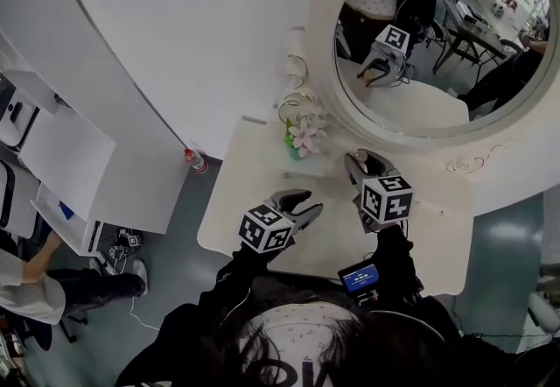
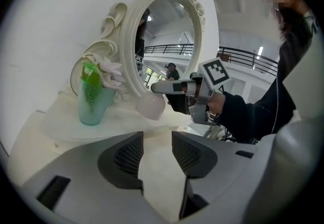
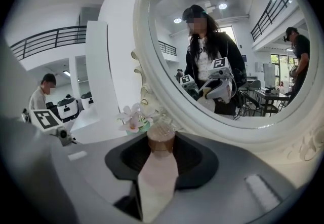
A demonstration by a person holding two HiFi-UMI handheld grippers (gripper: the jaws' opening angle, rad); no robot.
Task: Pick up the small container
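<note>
Right gripper view shows the right gripper (image 3: 162, 162) pinching the small pale-pink container with a gold collar and clear faceted cap (image 3: 161, 139), its pads pressed on both sides of the body. Left gripper view shows the container apparently lifted off the white dressing table (image 2: 61, 132), near the oval white-framed mirror (image 2: 132, 40). The left gripper (image 2: 157, 142) is spread and empty. To finish well, hold the squeeze steady and raise the container straight, away from the green glass vase of pink flowers (image 2: 93, 99). The container seems upright, cap on top, its long axis near vertical and crossing the jaws' line.
</note>
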